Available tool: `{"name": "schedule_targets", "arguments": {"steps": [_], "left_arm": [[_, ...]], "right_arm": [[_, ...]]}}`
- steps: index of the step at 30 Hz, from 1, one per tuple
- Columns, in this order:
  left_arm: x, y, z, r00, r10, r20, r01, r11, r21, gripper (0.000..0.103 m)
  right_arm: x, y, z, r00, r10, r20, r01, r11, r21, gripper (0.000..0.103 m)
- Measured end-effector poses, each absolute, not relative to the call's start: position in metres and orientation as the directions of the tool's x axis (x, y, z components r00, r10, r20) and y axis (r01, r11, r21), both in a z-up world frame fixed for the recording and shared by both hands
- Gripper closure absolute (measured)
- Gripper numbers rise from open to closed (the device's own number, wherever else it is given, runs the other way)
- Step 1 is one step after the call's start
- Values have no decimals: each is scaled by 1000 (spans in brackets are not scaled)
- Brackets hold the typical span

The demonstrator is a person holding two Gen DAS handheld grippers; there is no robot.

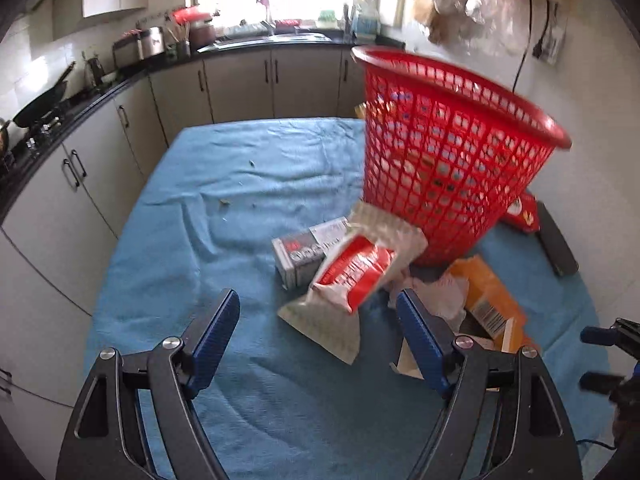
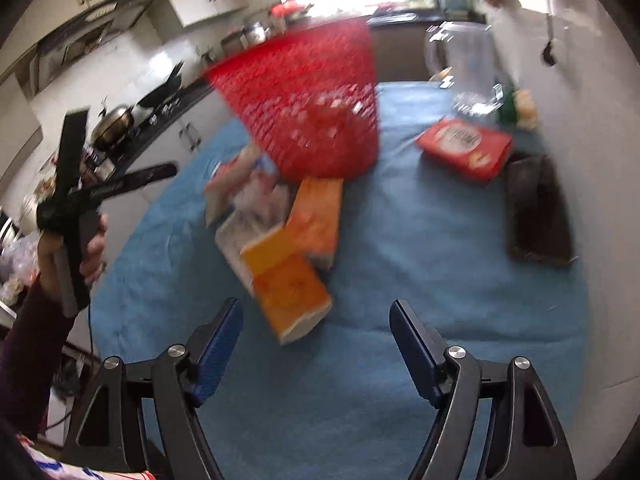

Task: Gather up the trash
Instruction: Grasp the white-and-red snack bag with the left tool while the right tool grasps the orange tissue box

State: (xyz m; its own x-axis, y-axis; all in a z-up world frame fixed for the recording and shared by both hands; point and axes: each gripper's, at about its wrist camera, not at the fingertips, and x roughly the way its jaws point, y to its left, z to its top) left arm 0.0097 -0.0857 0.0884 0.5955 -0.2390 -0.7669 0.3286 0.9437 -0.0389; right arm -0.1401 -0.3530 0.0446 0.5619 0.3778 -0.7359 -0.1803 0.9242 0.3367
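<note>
Nearby, orange box [image 2: 286, 280] lies lengthwise.

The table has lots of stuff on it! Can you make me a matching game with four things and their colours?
Things:
1. basket
2. cloth on the table
3. opened carton
4. flat case by the wall

Colours:
a. orange
b. black
c. red
d. blue

Pairs: 1-c, 2-d, 3-a, 4-b

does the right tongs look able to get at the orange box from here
Probably yes. The right tongs stand open and empty, and the orange box lies just ahead on the blue cloth, its near end uncovered; only its far end touches other trash.
</note>
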Motion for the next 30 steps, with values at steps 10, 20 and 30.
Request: {"name": "schedule_targets", "arguments": {"steps": [10,20,30], "left_arm": [[29,-116,65,573,-234,-785,420,907,37,24],[57,-125,40,543,-207,-814,466,880,87,24],[54,-130,32,550,-152,-821,476,865,159,68]], "right_arm": [[-125,-322,17,521,393,-758,-217,920,327,20],[-105,-308,1,498,385,-777,-222,923,316,19],[-97,-295,-3,496,364,-788,-236,930,281,19]]}}
